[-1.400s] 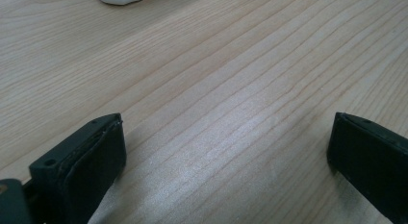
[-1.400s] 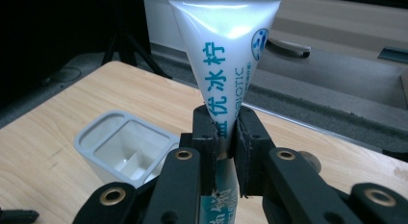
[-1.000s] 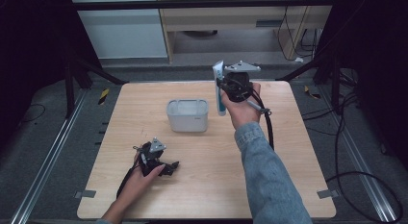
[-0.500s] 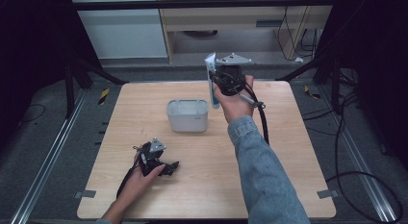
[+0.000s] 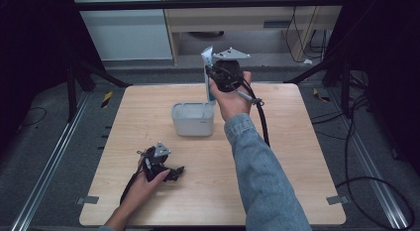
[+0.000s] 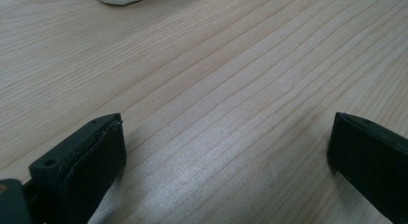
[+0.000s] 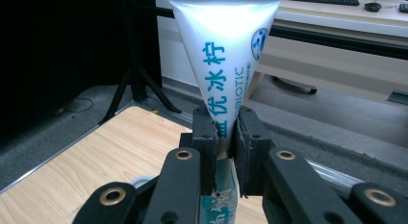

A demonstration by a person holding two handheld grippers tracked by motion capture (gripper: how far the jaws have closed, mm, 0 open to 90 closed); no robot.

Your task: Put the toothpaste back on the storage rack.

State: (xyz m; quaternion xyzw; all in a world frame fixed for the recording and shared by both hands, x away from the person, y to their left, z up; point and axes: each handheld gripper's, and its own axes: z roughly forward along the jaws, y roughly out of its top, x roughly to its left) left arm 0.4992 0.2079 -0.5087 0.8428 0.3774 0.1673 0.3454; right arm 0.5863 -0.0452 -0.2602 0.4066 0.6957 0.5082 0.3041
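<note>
My right gripper [image 5: 212,75] is raised above the far side of the table, just right of the white bin [image 5: 193,119], and is shut on a white and blue tube [image 5: 208,72] that stands upright. In the right gripper view the tube [image 7: 226,65] is pinched between the two black jaws, its wide crimped end up, with my right gripper [image 7: 226,137] clamped around its lower half. My left gripper [image 5: 173,171] rests on the table near the front left, held by a hand. Its jaws stand wide apart over bare wood, my left gripper [image 6: 226,152] holding nothing.
The wooden table [image 5: 297,156] has free room on its right half and front. Metal rails [image 5: 49,156] run along the floor on both sides. A cable [image 5: 261,119] trails from the right gripper down along the sleeve. A cabinet [image 5: 237,23] stands behind the table.
The right gripper has moved left and slightly farther back with the tube, which now stands over the bin's right edge. The left gripper has stayed still.
</note>
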